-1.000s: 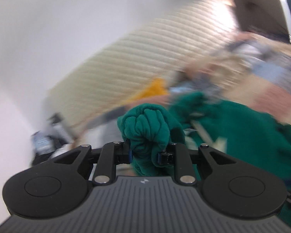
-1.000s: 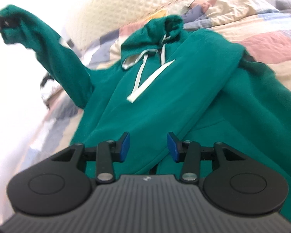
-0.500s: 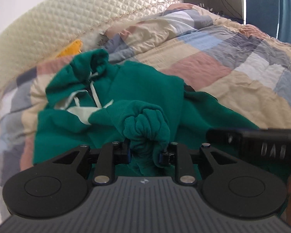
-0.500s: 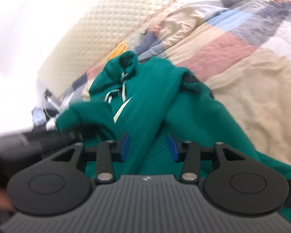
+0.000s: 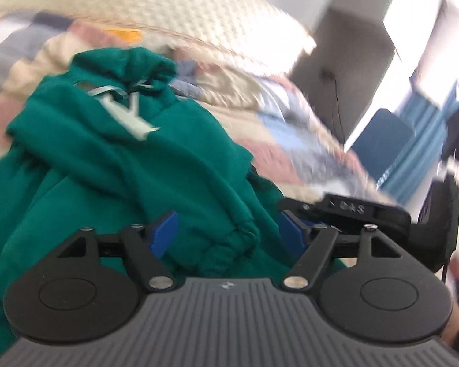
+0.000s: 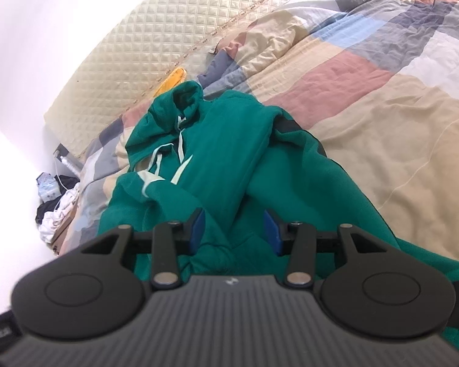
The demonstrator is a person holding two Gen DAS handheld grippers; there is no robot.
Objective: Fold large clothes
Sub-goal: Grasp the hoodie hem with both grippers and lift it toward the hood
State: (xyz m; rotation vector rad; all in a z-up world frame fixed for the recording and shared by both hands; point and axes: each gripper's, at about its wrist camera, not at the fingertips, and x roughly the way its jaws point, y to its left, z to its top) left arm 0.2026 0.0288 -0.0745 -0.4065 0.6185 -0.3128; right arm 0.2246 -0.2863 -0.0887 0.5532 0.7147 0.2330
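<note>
A green hoodie (image 6: 229, 153) with white drawstrings (image 6: 180, 168) lies on the bed, hood (image 6: 180, 104) toward the headboard. Both sleeves are folded in across its front. In the left wrist view my left gripper (image 5: 229, 232) is low over the hoodie (image 5: 122, 159). Its jaws are opening, and the bunched sleeve cuff (image 5: 229, 240) lies loose between the blue pads (image 5: 165, 234) without touching them. My right gripper (image 6: 234, 232) hovers over the hoodie's lower front, open, with only flat fabric beneath. Its black housing (image 5: 352, 209) shows just right of the left gripper.
A patchwork quilt (image 6: 367, 98) covers the bed below a cream quilted headboard (image 6: 156, 46), with a yellow item (image 6: 173, 81) by the hood. Clothes and cables lie on the floor (image 6: 56, 208) at the left. A blue chair (image 5: 382, 140) stands beyond the bed.
My left gripper came down with the raised sleeve onto the hoodie's front and spread its jaws, letting the cuff go. The right gripper stayed open and shifted a little, mostly early on.
</note>
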